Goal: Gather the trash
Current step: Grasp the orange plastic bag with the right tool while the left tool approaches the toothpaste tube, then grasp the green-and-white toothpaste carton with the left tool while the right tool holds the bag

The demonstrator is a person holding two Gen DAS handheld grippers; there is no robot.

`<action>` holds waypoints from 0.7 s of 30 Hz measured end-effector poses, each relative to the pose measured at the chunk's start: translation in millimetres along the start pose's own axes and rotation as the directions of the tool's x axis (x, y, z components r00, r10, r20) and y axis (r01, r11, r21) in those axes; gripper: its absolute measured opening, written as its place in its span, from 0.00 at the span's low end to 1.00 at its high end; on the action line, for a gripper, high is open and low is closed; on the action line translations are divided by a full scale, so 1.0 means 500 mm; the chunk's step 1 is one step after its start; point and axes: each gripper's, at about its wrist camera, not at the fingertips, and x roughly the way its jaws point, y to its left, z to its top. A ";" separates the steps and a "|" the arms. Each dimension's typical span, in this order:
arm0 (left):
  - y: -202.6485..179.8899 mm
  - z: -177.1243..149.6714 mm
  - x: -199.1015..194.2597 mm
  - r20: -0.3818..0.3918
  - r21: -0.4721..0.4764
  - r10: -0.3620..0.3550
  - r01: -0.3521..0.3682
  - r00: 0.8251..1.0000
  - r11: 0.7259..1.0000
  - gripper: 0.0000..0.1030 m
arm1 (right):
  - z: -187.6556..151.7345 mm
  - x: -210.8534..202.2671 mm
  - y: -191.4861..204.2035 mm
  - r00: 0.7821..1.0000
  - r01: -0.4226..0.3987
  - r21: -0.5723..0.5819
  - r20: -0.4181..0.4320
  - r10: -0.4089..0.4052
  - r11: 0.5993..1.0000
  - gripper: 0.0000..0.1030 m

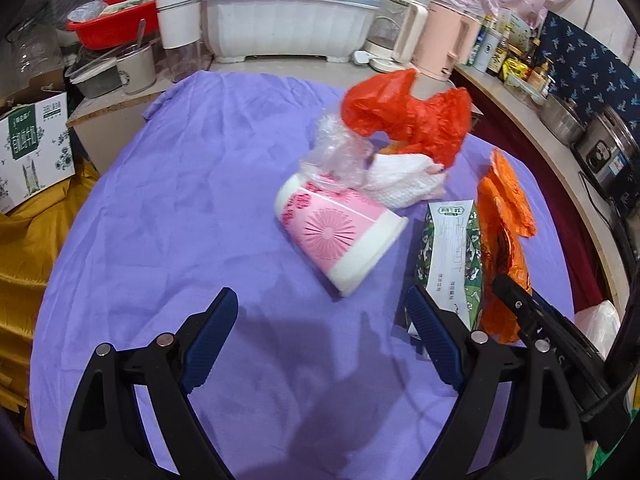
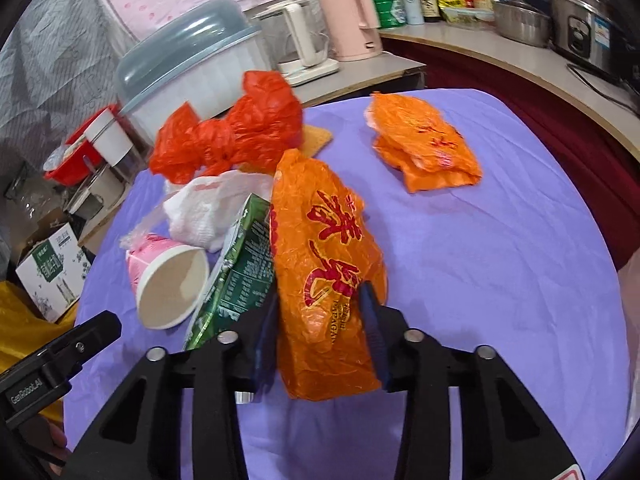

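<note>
My right gripper (image 2: 320,312) is shut on an orange plastic bag (image 2: 324,264) with red characters, held upright over the purple cloth; the bag also shows in the left wrist view (image 1: 504,248). My left gripper (image 1: 320,312) is open and empty, low over the cloth, short of a tipped pink paper cup (image 1: 340,232). Around the cup lie a green-and-white carton (image 1: 448,256), a white paper towel (image 1: 404,180), clear plastic wrap (image 1: 336,156) and a crumpled red bag (image 1: 408,116). A second orange bag (image 2: 424,148) lies flat farther off on the right.
The purple cloth (image 1: 192,200) covers the table. Behind it stand a white dish cover box (image 1: 288,20), kettles (image 1: 436,40) and a red basin (image 1: 116,20). A counter (image 2: 520,64) with pots and bottles runs along the right. A cardboard box (image 1: 32,148) sits at the left.
</note>
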 end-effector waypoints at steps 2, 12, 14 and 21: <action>-0.021 -0.005 -0.002 0.002 0.018 -0.014 0.014 1.000 1.000 0.80 | -0.002 -0.008 -0.020 1.000 0.007 0.016 0.002 -0.007 1.000 0.23; -0.165 -0.033 0.015 -0.027 0.120 -0.093 0.096 0.995 0.988 0.85 | -0.021 -0.066 -0.105 0.998 0.052 0.070 0.037 -0.055 0.996 0.09; -0.191 -0.037 0.025 -0.031 0.144 -0.097 0.101 0.995 0.984 0.86 | -0.023 -0.080 -0.120 0.997 0.062 0.077 0.047 -0.065 0.995 0.09; -0.235 -0.041 0.080 -0.057 0.154 -0.063 0.071 0.996 0.985 0.84 | -0.024 -0.123 -0.163 0.994 0.066 0.105 0.080 -0.075 0.992 0.09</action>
